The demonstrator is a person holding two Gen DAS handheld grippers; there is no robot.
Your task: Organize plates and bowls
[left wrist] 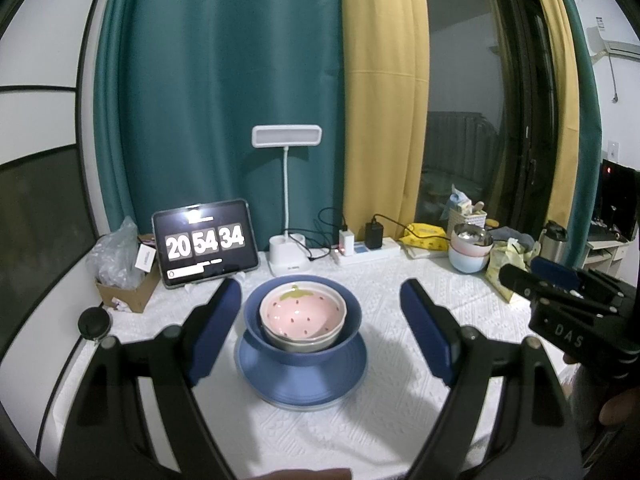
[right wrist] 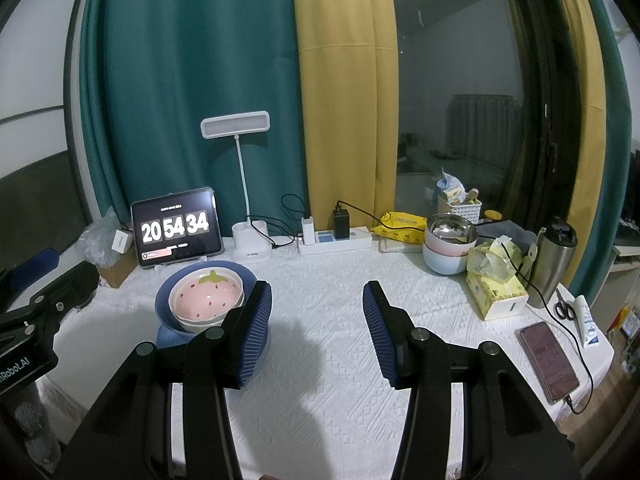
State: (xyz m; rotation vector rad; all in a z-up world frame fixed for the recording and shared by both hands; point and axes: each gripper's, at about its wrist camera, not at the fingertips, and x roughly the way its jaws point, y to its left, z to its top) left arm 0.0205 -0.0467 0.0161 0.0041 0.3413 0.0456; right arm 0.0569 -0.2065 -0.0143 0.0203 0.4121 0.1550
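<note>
On the white table [left wrist: 400, 420] a strawberry-patterned bowl [left wrist: 303, 312] sits nested in a blue bowl [left wrist: 352, 320], which rests on a blue plate [left wrist: 300, 380] (all stacked near the tablet [left wrist: 205, 242]). The left gripper [left wrist: 320, 322] hangs with fingers wide apart either side of the stack, touching nothing. The right gripper [right wrist: 316, 332] holds nothing, fingers partly open beside the stack.

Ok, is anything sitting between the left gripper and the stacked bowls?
Nothing visible. The left gripper is open, with the strawberry bowl, blue bowl and blue plate stack straight ahead between its fingers; only bare tablecloth lies before it. The right gripper is off to the side.
</note>
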